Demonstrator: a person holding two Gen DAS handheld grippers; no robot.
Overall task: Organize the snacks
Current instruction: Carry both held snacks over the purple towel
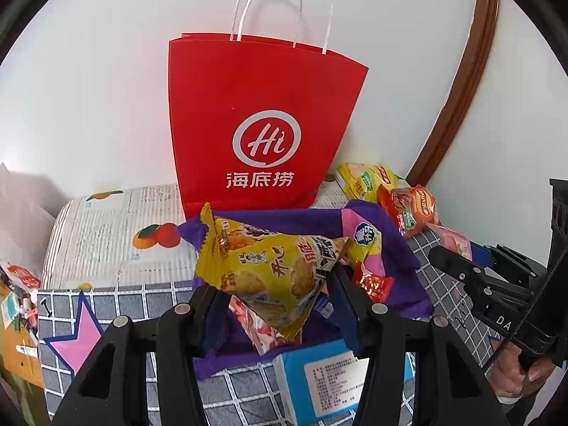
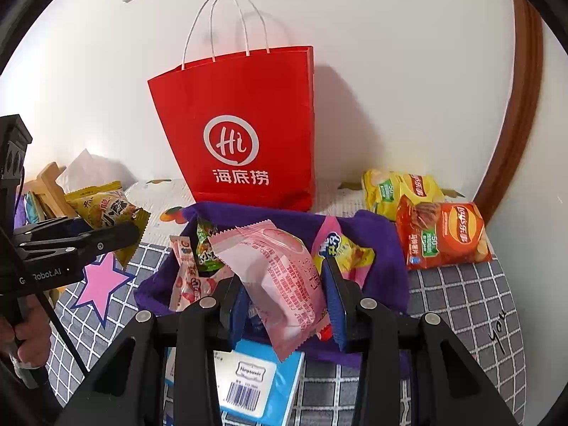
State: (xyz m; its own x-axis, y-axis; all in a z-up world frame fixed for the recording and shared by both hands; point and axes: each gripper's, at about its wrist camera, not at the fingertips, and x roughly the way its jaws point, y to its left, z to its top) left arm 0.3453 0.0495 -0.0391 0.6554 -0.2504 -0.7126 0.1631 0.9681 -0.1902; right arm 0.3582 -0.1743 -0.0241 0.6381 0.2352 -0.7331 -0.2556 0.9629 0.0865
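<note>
My left gripper (image 1: 275, 307) is shut on a yellow cracker packet (image 1: 269, 266), held up above a purple cloth (image 1: 394, 248) strewn with small snacks. In the right wrist view that same yellow cracker packet (image 2: 106, 209) shows at the left in the left gripper (image 2: 117, 234). A pink snack packet (image 2: 280, 277) is clamped in my right gripper (image 2: 284, 305), which is shut on it above the purple cloth (image 2: 372, 248). A red paper bag (image 1: 262, 120) with white handles stands upright against the wall behind the cloth; the red paper bag (image 2: 241, 131) appears centred from the right wrist too.
Two crisp bags, yellow (image 2: 397, 188) and orange (image 2: 443, 238), lie at the right by the wall. A blue box (image 2: 255, 380) sits below the grippers on the grey checked tablecloth (image 2: 461, 301). A wooden frame (image 2: 522, 106) curves at the right. A person's hand (image 2: 25, 333) grips the left handle.
</note>
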